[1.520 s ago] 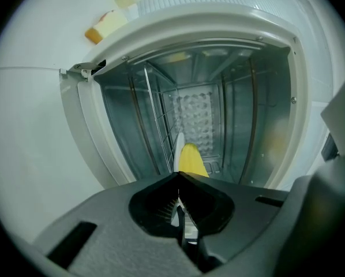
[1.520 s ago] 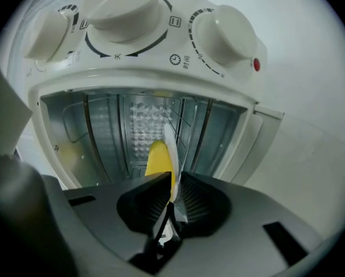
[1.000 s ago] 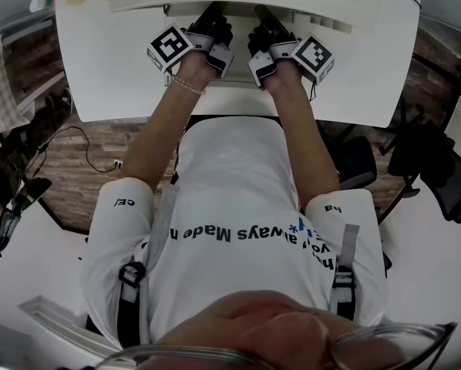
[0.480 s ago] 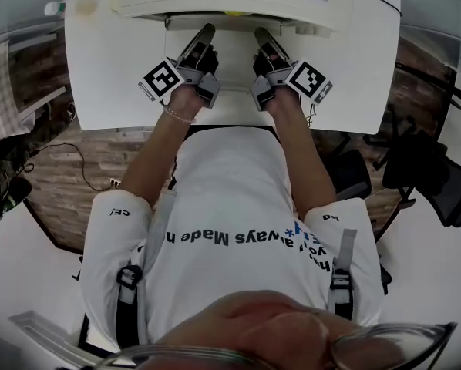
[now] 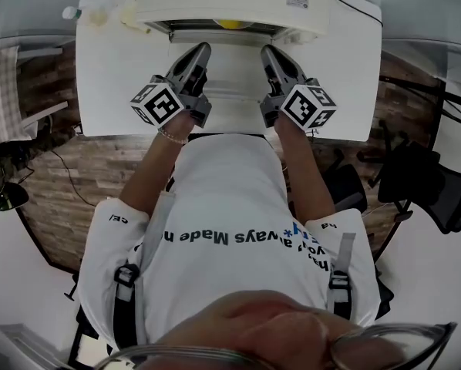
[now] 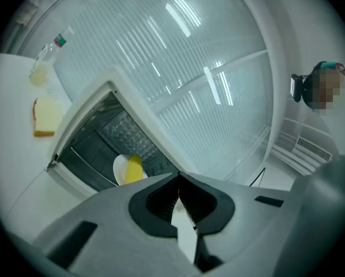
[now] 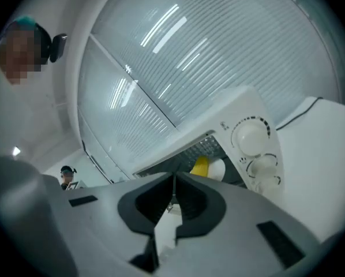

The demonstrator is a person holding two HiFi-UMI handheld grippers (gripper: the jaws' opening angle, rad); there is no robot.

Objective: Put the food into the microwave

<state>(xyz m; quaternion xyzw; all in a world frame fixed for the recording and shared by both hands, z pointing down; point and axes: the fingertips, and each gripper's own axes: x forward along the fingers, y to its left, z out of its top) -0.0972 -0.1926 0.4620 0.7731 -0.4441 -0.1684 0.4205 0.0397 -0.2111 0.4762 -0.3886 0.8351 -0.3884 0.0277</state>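
Nearest the camera is the person's white printed T-shirt [image 5: 230,206], with both forearms reaching toward the boxy white microwave oven [image 5: 230,2] at the far edge of the white table [image 5: 115,75]. The left gripper [image 5: 203,50], grey-bodied with a black-and-white marker cube, hangs over the table just in front of the microwave's left half. Its two jaws are pressed together with nothing between them. The right gripper [image 5: 268,52], of the same build, hangs just in front of the microwave's right half, its jaws likewise drawn together and empty. Both grippers point at the microwave's mouth, near it but apart from it. The dark cavity stands open to view, and inside it the yellow piece of food [image 6: 133,169] lies on a round white plate [image 6: 120,167]. Two round white dials [image 7: 250,136] sit on the microwave's front, to the right of the cavity. On the table to the left of the microwave lies a pale slice of bread [image 6: 45,115], and beyond it stands a clear plastic bottle [image 6: 47,59] with a green-and-red cap.
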